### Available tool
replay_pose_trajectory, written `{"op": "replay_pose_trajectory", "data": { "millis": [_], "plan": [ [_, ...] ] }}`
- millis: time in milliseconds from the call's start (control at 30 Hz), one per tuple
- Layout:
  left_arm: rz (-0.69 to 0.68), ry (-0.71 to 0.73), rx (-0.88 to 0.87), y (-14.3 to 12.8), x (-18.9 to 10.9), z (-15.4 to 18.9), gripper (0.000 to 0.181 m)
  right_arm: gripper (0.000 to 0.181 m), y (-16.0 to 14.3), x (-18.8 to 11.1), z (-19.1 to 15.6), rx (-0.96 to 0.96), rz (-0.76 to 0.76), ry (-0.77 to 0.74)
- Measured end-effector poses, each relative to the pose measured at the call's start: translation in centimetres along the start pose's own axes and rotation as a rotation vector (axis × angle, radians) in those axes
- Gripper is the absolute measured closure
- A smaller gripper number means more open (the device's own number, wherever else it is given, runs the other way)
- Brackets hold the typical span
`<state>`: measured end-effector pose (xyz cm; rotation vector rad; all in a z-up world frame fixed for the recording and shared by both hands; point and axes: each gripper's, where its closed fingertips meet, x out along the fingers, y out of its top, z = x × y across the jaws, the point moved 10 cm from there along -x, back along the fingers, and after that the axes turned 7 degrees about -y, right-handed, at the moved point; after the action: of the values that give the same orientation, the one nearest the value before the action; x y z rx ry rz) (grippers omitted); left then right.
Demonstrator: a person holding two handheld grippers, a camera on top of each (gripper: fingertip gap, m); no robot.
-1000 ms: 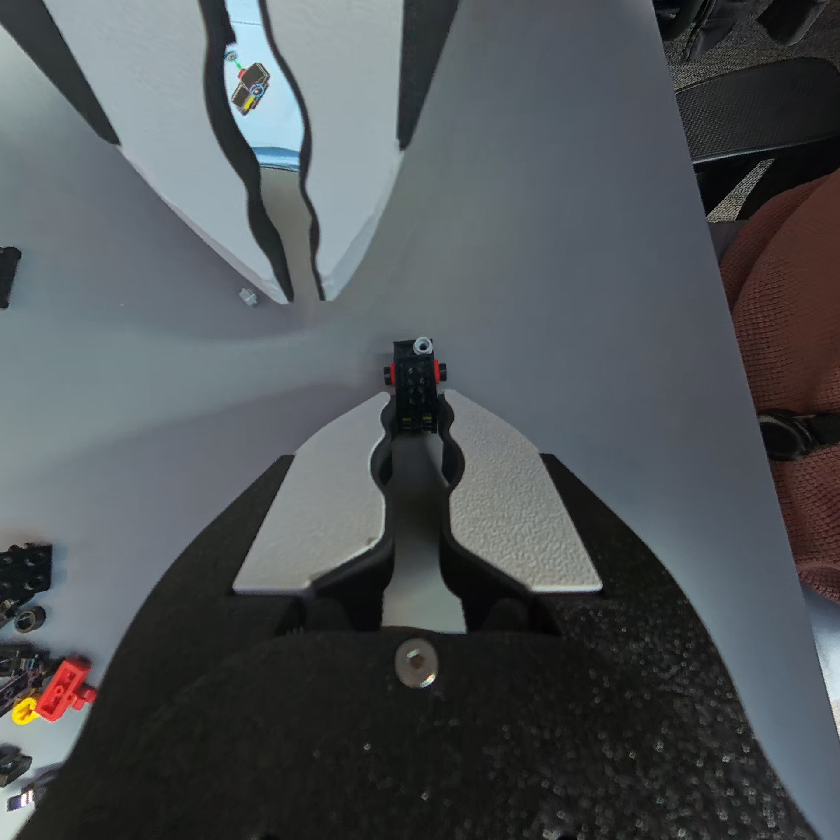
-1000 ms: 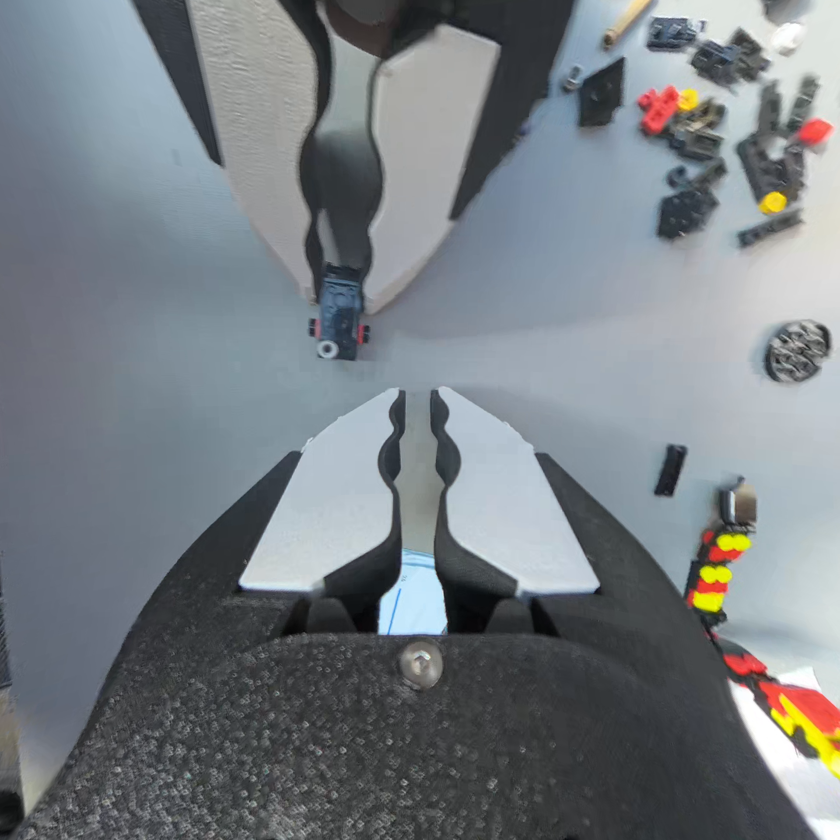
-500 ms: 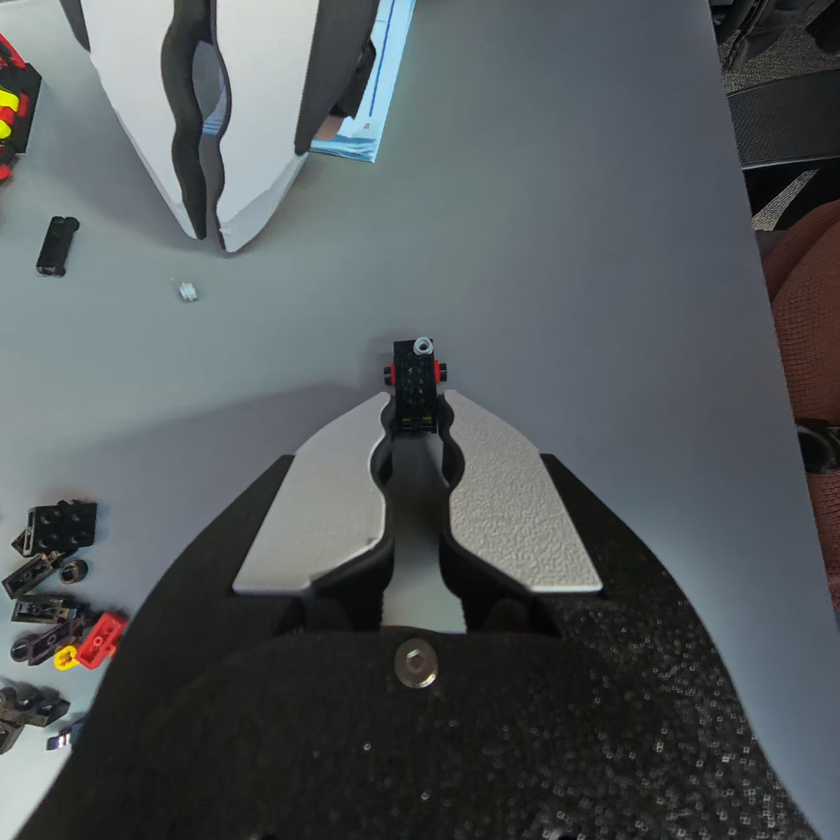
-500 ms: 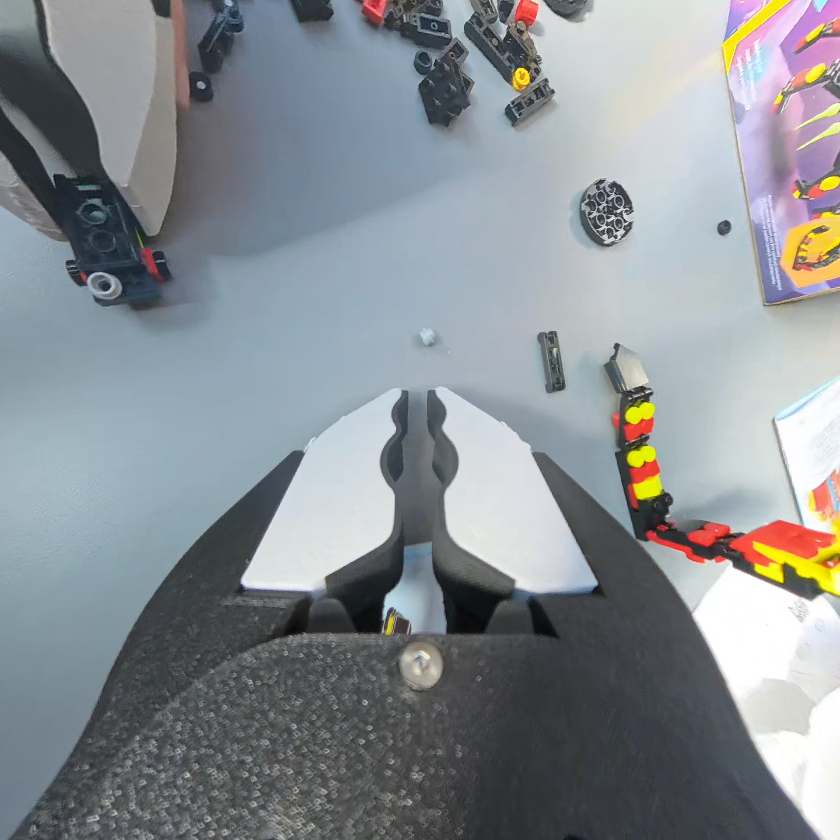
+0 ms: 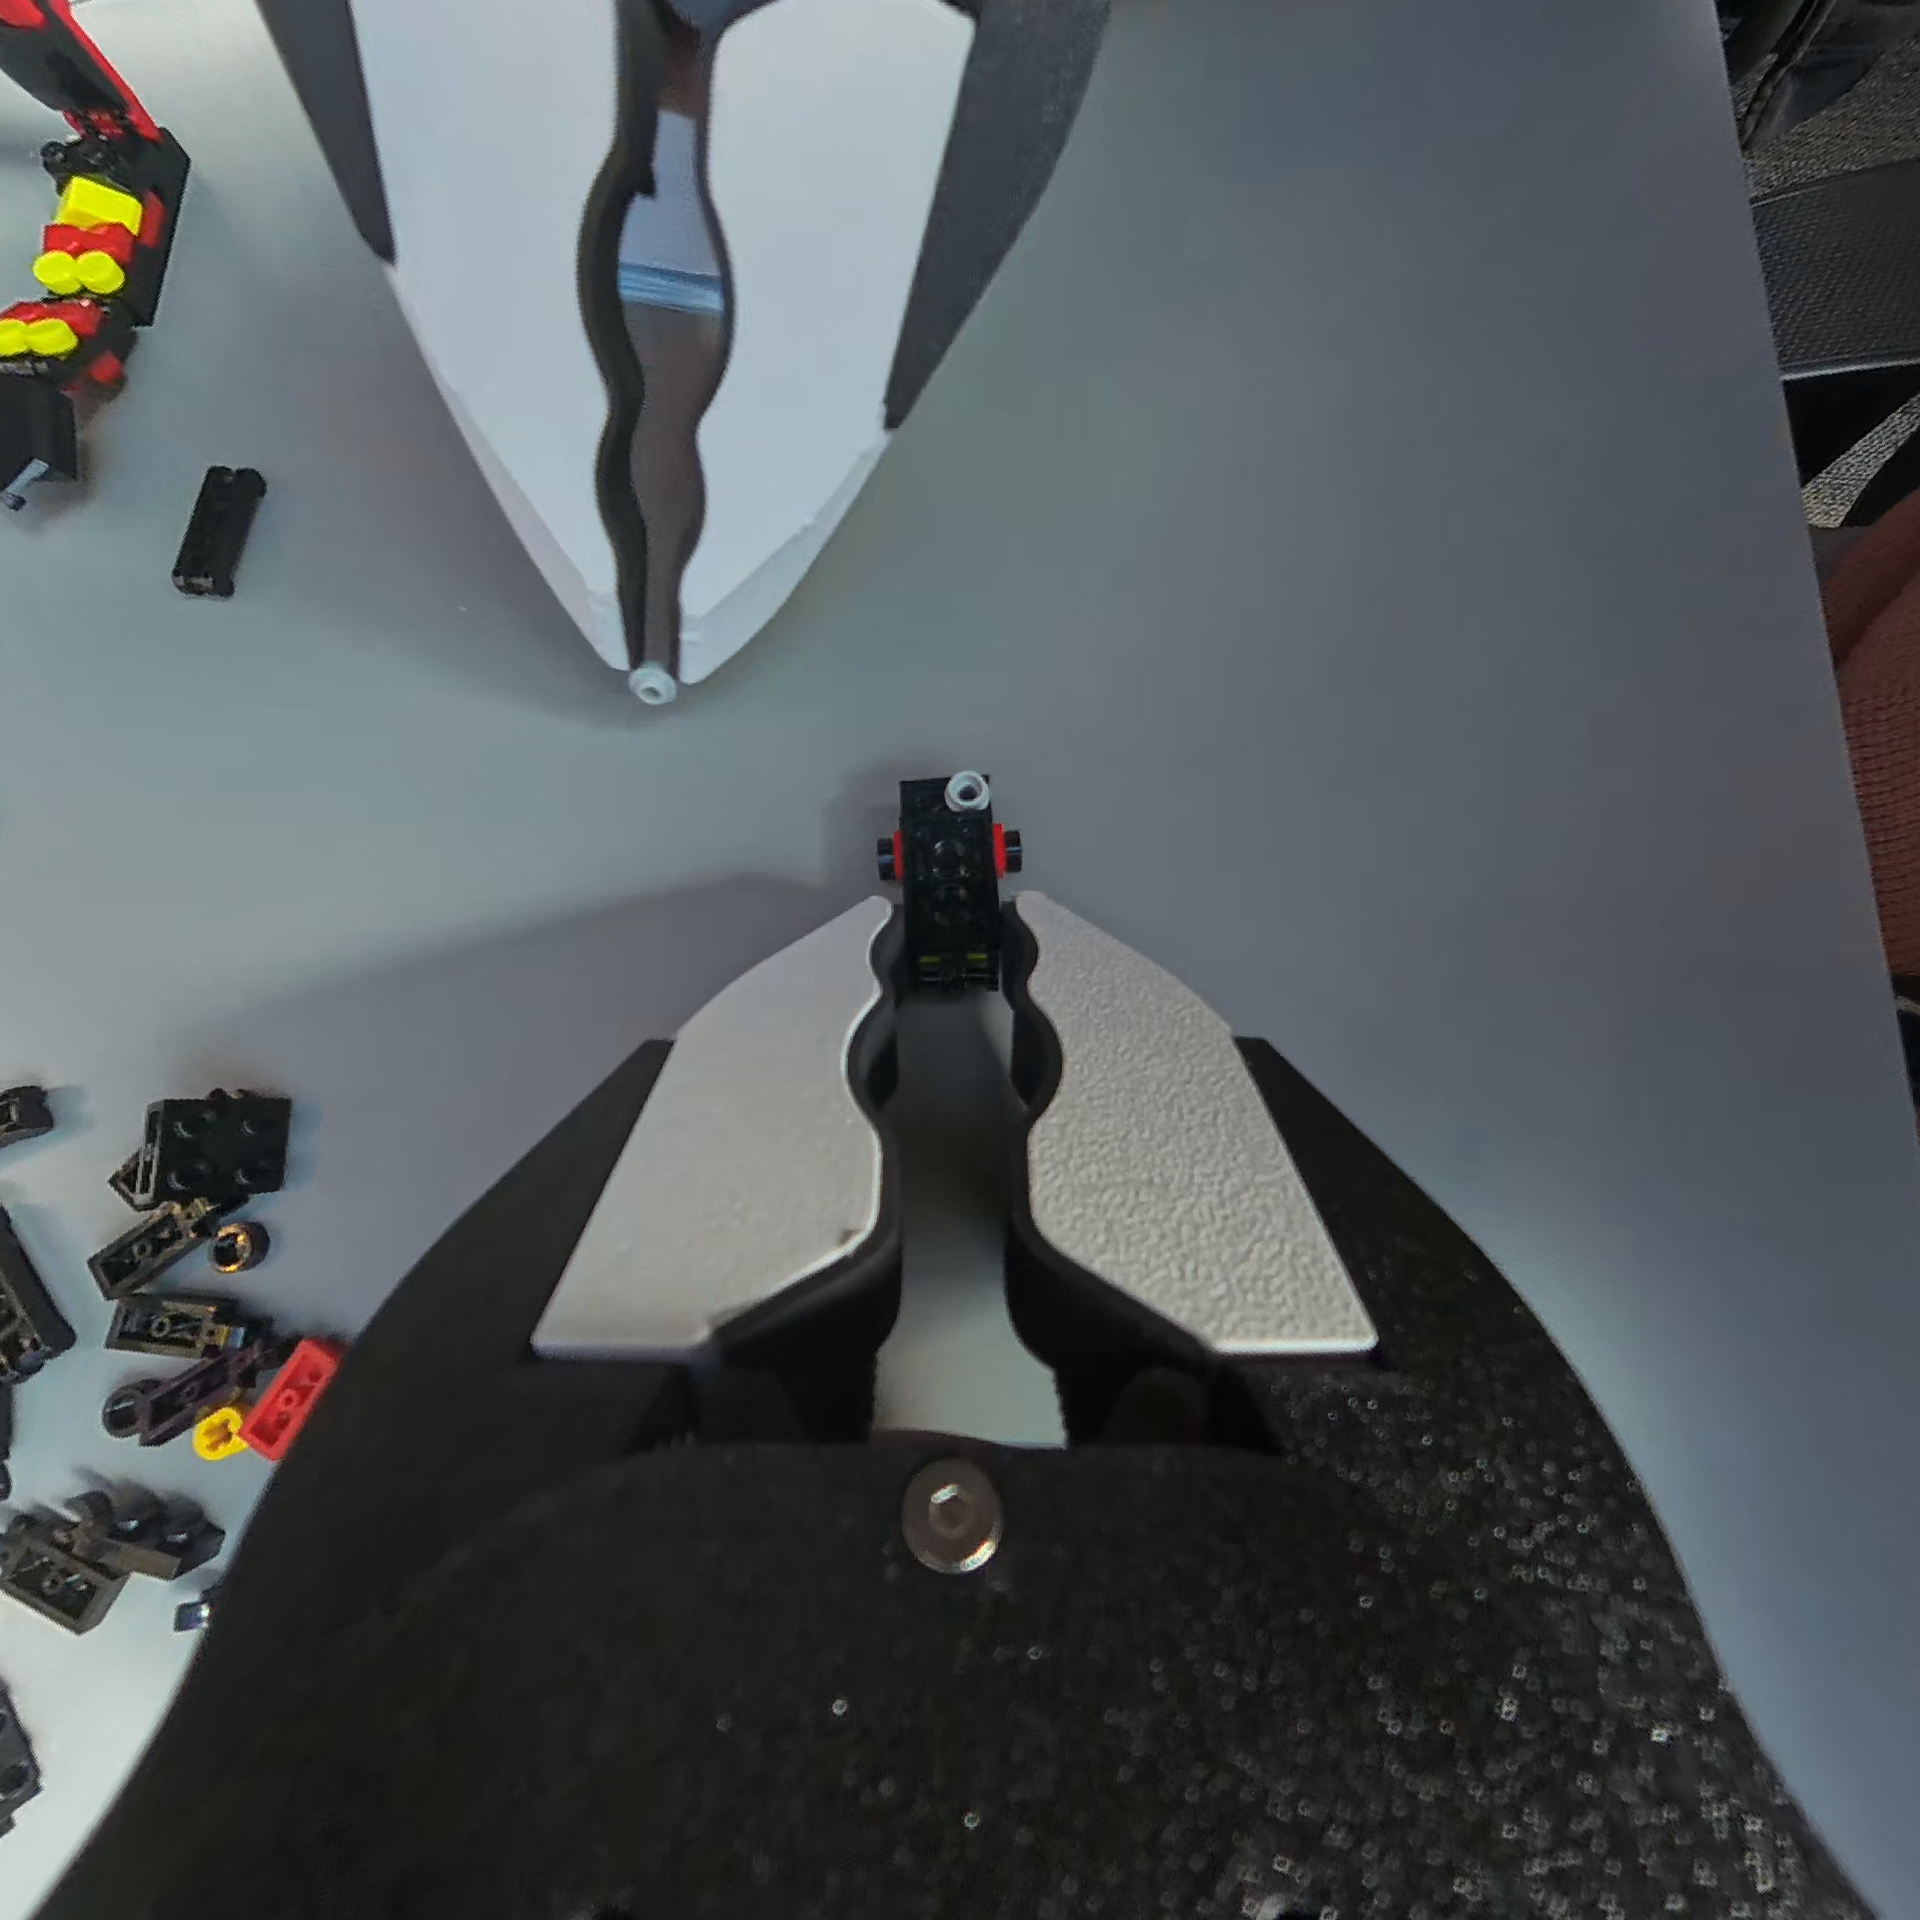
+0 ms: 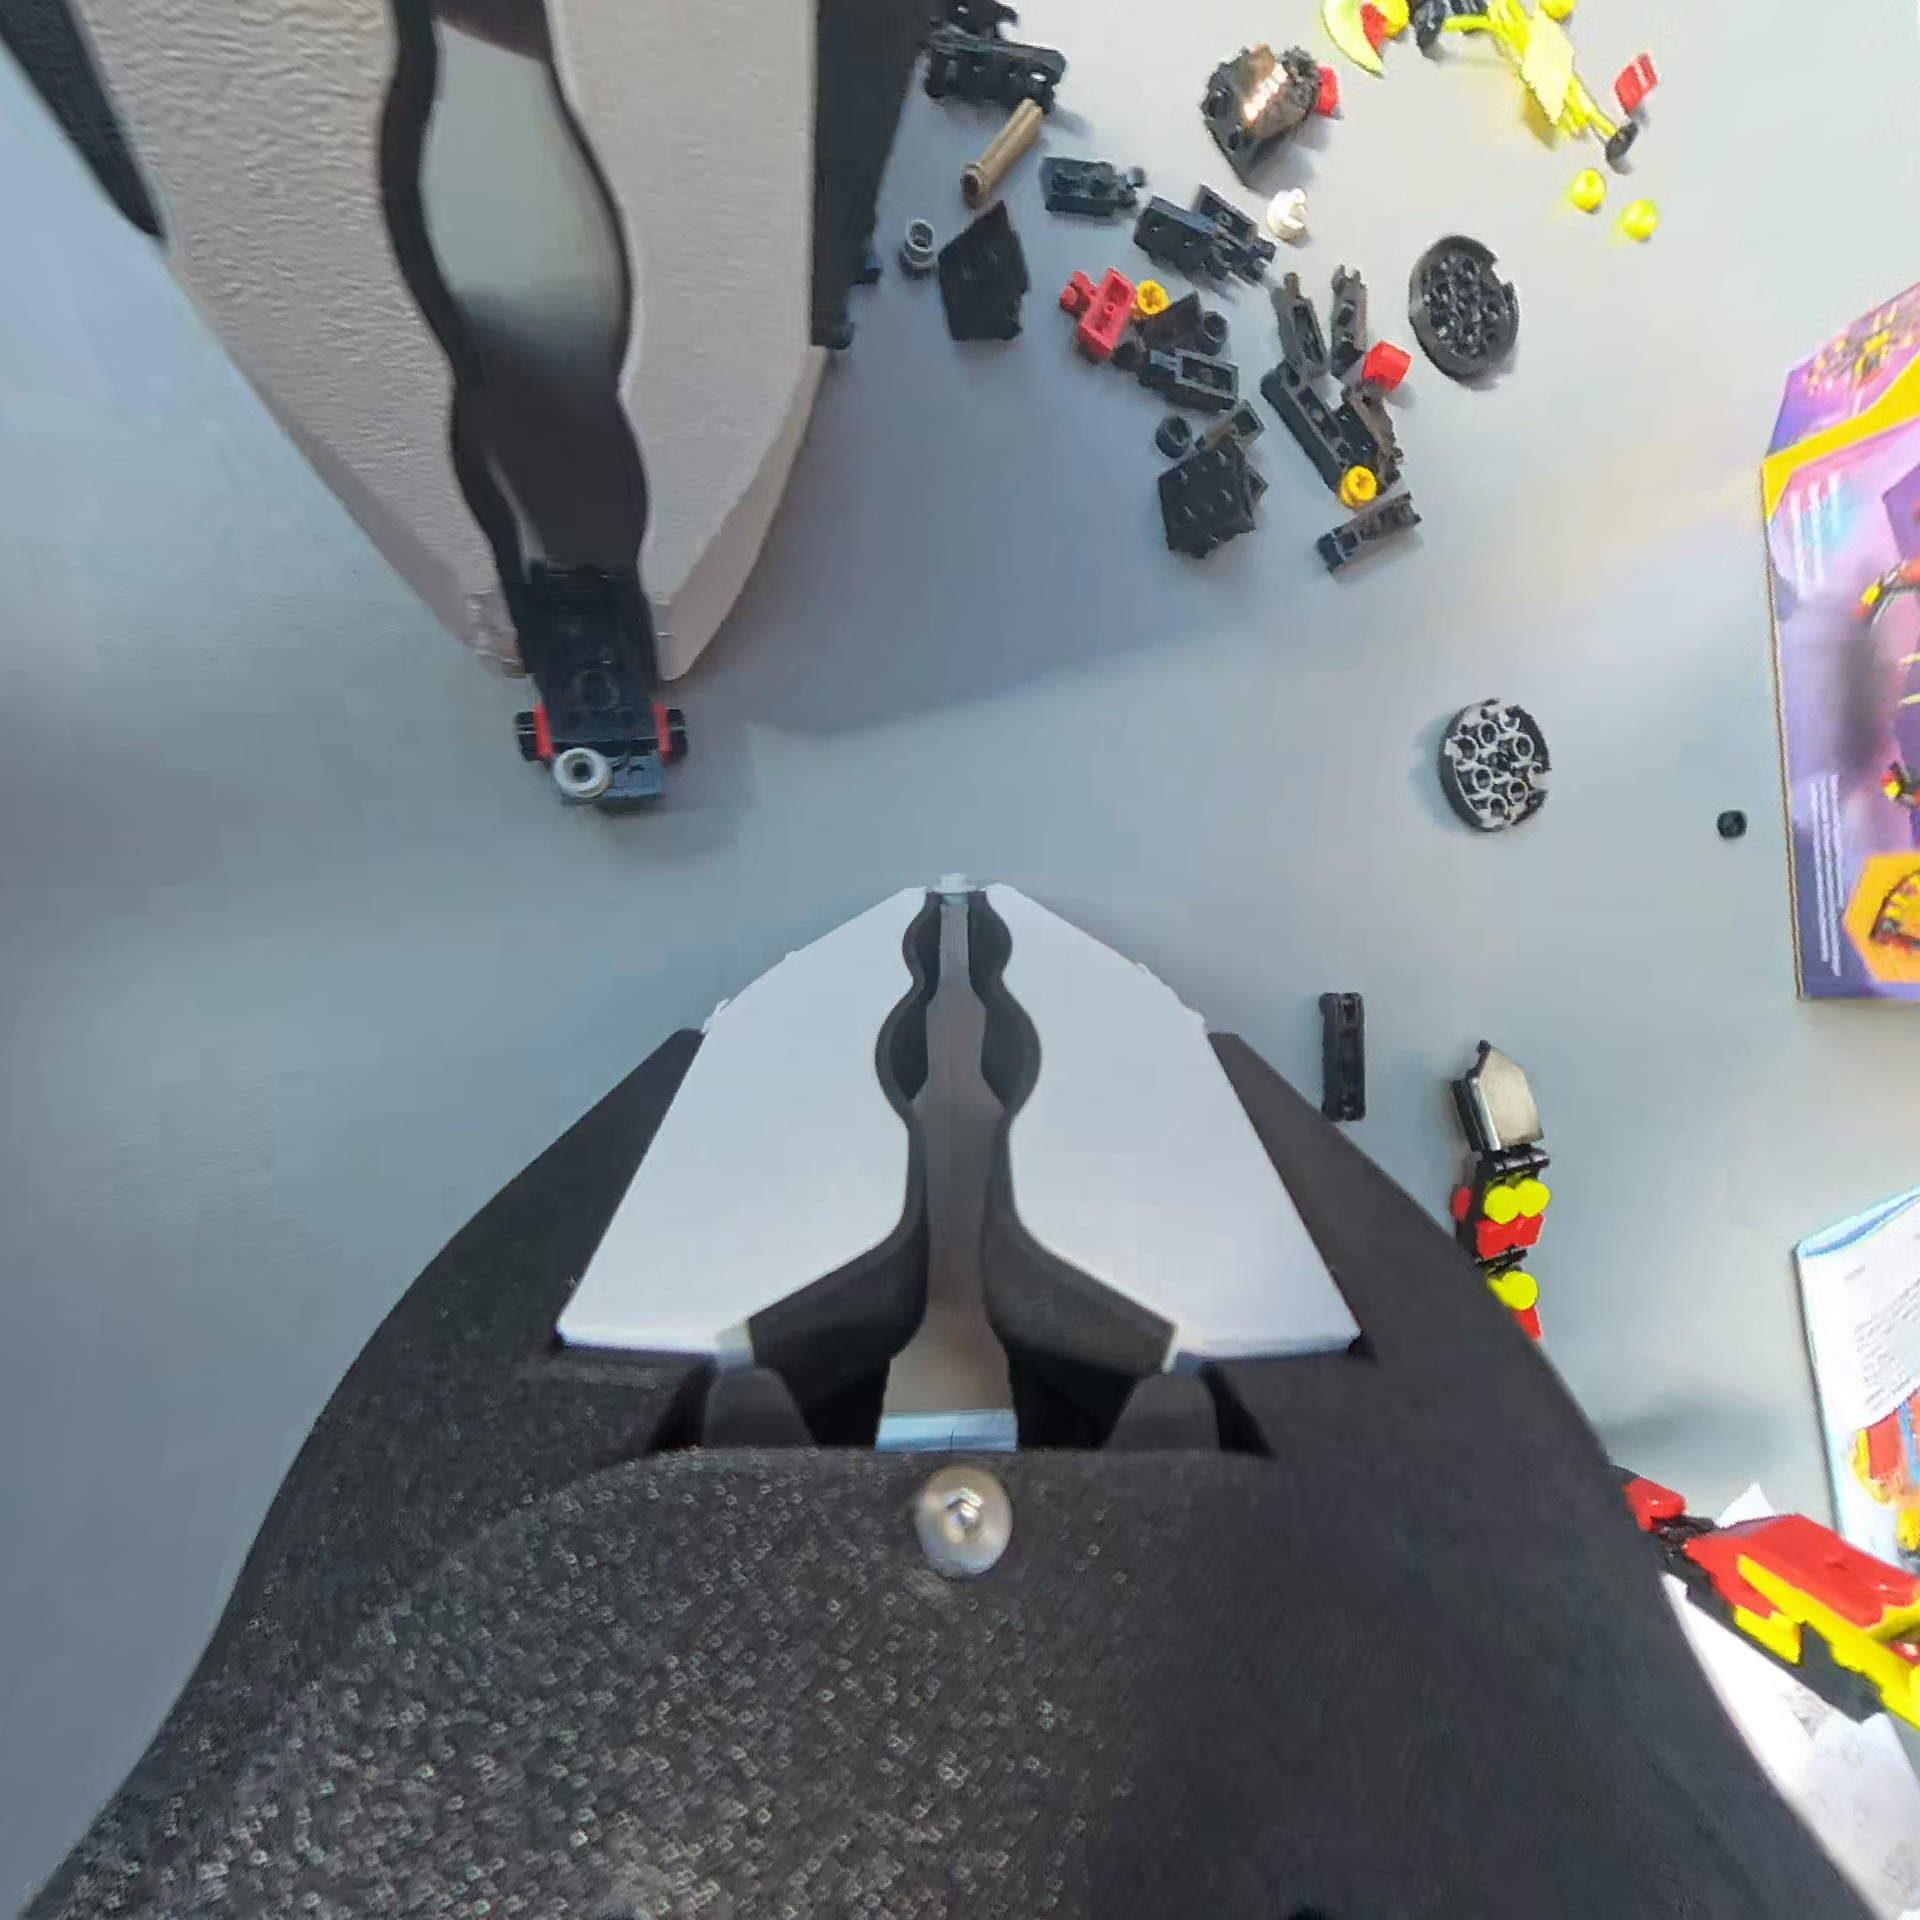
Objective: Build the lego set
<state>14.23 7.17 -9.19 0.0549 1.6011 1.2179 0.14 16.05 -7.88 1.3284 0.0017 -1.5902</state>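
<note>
In your left wrist view, loose black, red and yellow bricks (image 5: 197, 1288) lie at the left edge of the grey worktop (image 5: 1351, 623). At centre your left claw (image 5: 948, 914) pinches a small black brick assembly (image 5: 948, 883) with red side pins and one grey stud on top. In your right wrist view, your right claw (image 6: 958, 916) at centre is pressed onto a tiny grey stud (image 6: 958, 914), near the assembly at upper left.

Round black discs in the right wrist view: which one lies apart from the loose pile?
The nearer round black disc, alone on bare table beside the purple box. The farther disc sits at the edge of the loose pile.
</note>
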Motion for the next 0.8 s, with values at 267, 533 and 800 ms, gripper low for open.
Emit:
{"op": "replay_pose_trajectory", "data": {
  "millis": [267, 533, 800],
  "plan": [
    [0.01, -0.025, -0.038, 0.0, 0.1, -0.1, 0.164, 0.177, 3.3, -1.6, -5.7, -0.678, -0.032, -0.113],
    [0.014, -0.032, -0.033, 0.0, 0.1, 0.0, 0.164, 0.177, 3.3, -1.3, -6.6, -0.891, -0.092, -0.162],
    [0.016, -0.031, -0.033, 0.1, 0.2, -0.1, 0.164, 0.177, 3.7, -1.5, -6.8, -0.959, -0.082, -0.125]
  ]
}}
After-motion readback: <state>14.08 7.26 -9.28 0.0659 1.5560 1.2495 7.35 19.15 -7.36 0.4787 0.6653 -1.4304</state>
